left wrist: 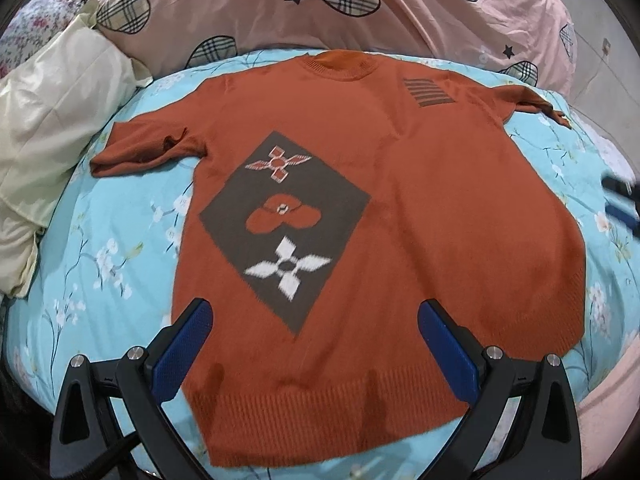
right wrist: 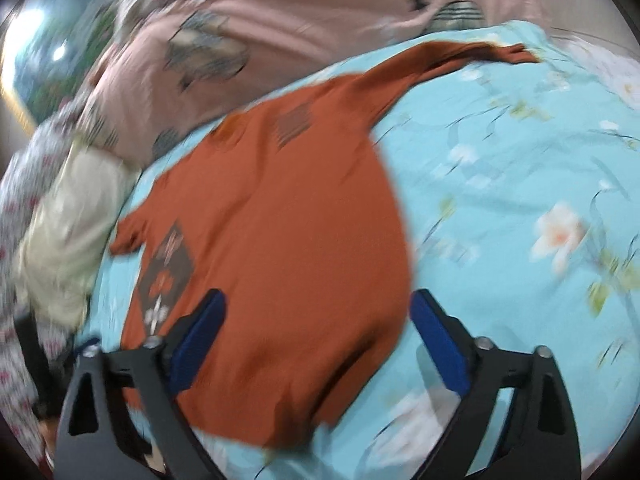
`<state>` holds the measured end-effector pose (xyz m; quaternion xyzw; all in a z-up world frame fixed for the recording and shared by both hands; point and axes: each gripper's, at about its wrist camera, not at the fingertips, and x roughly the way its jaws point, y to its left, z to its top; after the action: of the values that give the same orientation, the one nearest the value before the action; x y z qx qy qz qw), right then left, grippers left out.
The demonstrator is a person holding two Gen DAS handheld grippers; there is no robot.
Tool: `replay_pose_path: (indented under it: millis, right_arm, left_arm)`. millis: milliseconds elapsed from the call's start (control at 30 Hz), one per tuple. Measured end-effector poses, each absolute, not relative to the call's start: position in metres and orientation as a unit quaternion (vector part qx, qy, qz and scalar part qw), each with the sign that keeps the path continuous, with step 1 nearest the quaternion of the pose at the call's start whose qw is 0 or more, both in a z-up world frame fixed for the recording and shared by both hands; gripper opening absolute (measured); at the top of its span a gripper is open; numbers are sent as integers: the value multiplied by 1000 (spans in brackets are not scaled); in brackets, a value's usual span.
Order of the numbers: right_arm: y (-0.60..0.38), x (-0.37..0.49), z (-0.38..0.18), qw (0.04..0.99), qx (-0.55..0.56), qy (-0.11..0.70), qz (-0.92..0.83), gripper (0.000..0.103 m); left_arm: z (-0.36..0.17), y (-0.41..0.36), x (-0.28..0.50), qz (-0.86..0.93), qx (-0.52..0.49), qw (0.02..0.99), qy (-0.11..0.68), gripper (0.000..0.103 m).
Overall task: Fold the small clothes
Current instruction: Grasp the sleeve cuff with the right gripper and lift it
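Observation:
An orange knitted short-sleeved sweater (left wrist: 420, 208) lies spread flat, front up, on a light blue floral bedsheet (left wrist: 100, 248), its collar at the far side. A brown diamond with flower shapes (left wrist: 284, 224) marks its left front. My left gripper (left wrist: 314, 308) is open above the ribbed hem, nothing between its blue pads. In the blurred right wrist view the sweater (right wrist: 280, 220) lies slantwise, and my right gripper (right wrist: 318, 298) hangs open over its lower right side edge, holding nothing. A blurred blue and black piece of the right gripper (left wrist: 622, 204) shows at the picture's right edge.
A pink quilt with plaid flower patches (left wrist: 360, 8) is heaped beyond the collar. A cream pillow (left wrist: 52, 100) lies to the left of the left sleeve (left wrist: 140, 148). Bare bedsheet (right wrist: 520, 180) stretches to the right of the sweater.

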<state>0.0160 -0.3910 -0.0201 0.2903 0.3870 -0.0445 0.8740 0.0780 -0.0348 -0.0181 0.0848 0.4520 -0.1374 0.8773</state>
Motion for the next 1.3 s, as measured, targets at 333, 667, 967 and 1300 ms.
replay_pose_path:
  millis: [333,667,967,1300]
  right_arm:
    - [-593,116,3,860,355,318,-183,54]
    - [-722,220,-49,820,414,311,-246,41]
    - [-740,266,-73,821,384,351,-235,6]
    - [-556,296,38,898,329,292,28,6]
  left_arm:
    - [-30,-56,121,-134,85,866,475,103]
    - [-60,-82,168,-120,94,845,513,103]
    - [-69,-83,179,-124,86,841,520,102]
    - [-47,-60,161,-142,52,856,495,102]
